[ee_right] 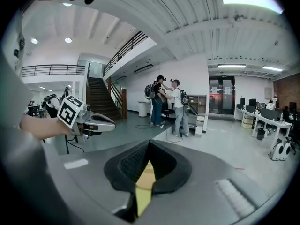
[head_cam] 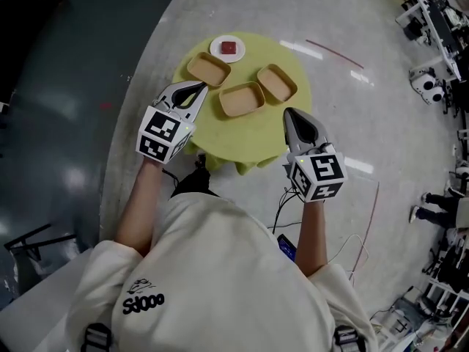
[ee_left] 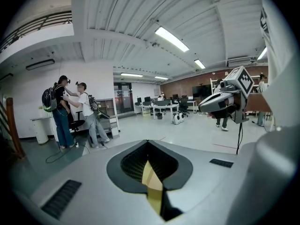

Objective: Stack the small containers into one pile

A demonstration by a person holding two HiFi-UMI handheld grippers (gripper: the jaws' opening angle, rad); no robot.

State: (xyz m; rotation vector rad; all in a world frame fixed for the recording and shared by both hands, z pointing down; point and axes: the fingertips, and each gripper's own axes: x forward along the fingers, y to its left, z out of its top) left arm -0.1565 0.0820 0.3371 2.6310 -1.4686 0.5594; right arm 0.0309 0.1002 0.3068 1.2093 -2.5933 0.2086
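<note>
Tan containers (head_cam: 242, 99) are lying apart. Left gripper (head_cam: 198, 86) and right gripper (head_cam: 290, 113) are hovering, pressed together and empty. Each should spread before pinching a rim.

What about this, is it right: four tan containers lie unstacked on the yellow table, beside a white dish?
No: the head view shows three tan containers, not four. They do lie unstacked on the yellow table, beside the white dish.
</note>
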